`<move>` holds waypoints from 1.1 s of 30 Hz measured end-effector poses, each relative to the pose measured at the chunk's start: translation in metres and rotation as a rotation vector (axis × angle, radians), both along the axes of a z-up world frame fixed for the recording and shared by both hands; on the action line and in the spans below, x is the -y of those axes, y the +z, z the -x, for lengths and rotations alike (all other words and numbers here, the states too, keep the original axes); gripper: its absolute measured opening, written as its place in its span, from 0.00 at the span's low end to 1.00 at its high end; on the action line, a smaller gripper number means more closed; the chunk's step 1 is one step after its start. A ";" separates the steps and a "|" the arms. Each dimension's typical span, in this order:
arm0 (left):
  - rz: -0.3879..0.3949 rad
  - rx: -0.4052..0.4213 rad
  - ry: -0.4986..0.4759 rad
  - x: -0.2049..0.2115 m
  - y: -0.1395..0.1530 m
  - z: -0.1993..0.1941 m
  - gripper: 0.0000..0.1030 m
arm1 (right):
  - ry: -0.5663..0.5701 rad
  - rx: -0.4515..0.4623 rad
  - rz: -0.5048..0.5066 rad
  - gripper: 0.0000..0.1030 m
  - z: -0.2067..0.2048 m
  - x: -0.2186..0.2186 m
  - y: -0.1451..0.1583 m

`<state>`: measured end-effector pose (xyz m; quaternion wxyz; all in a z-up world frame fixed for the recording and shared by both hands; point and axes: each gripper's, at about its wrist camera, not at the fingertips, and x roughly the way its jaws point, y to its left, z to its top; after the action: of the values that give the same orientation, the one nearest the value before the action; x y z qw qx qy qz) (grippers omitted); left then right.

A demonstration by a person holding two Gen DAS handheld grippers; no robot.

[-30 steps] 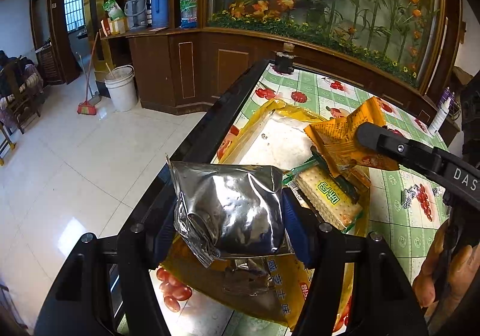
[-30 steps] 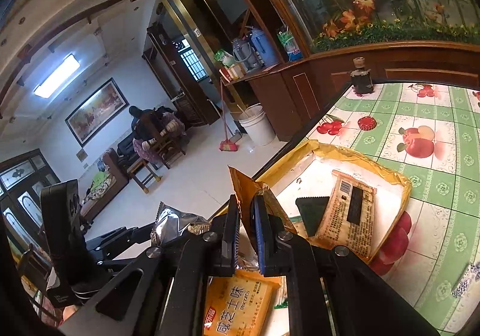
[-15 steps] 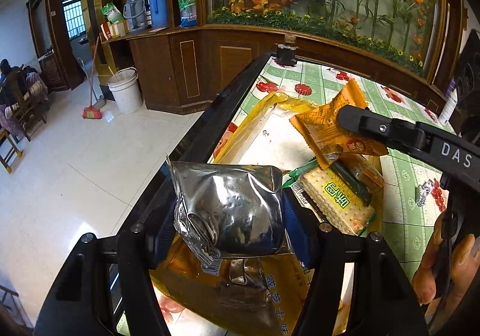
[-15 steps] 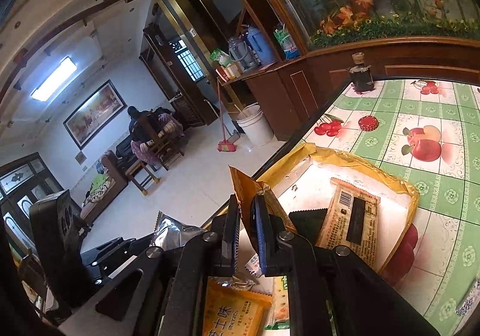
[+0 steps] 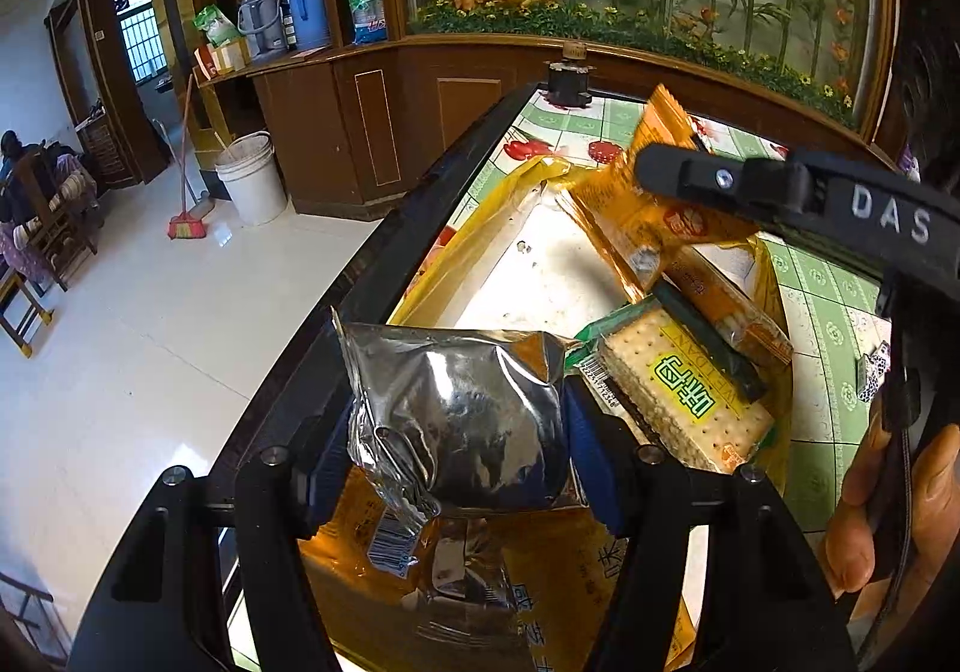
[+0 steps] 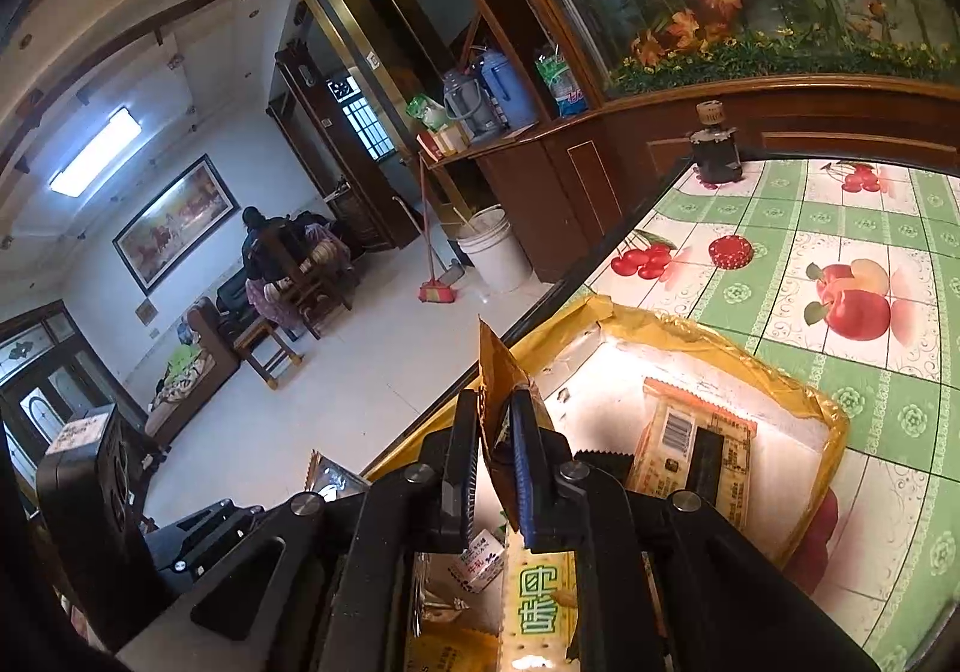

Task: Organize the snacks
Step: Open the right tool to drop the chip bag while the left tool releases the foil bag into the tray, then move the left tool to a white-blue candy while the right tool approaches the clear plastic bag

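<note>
Only the left wrist view shows the silver foil packet (image 5: 462,420), pinched between the blue pads of the left gripper (image 5: 459,426) just above the near end of the yellow-lined box (image 5: 480,228); in the right wrist view just a corner of that foil peeks out low on the left. Likewise, the right wrist view alone shows how the right gripper (image 6: 495,468) works: its jaws stand nearly together, nipping the thin edge of an orange snack packet (image 6: 498,390) that sticks up between them. From the left camera that same orange packet hangs over the box beneath the long black finger marked DAS, with part of a hand (image 5: 888,504) gripping the handle at the lower right.

Both tools point downward toward the box, the left more steeply. Inside the box lie a green-labelled cracker pack (image 5: 678,390) and an orange barcode-printed pack (image 6: 690,444).

The box sits on a table (image 6: 840,228) covered in a green checked cloth with fruit prints, a dark bottle (image 6: 714,150) at its far edge. Beyond are wooden cabinets, a flower-filled glass panel, a white bucket (image 5: 252,180), a broom and pale floor tiles.
</note>
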<state>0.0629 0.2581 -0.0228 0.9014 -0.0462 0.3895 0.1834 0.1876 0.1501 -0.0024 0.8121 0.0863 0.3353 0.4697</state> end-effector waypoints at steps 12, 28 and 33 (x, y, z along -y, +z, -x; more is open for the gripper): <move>-0.008 -0.012 -0.007 0.004 -0.003 -0.001 0.63 | 0.062 -0.001 0.144 0.24 0.003 -0.027 -0.019; -0.001 -0.050 0.011 0.011 0.001 -0.001 0.79 | -0.042 0.038 0.085 0.57 0.033 0.050 0.004; -0.025 -0.029 0.028 0.020 0.012 0.007 0.80 | -0.118 0.030 0.093 0.60 0.047 0.104 0.004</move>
<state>0.0556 0.2384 -0.0105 0.8936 -0.0377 0.3994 0.2014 0.1406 0.0463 0.0014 0.8465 0.0612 0.3389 0.4060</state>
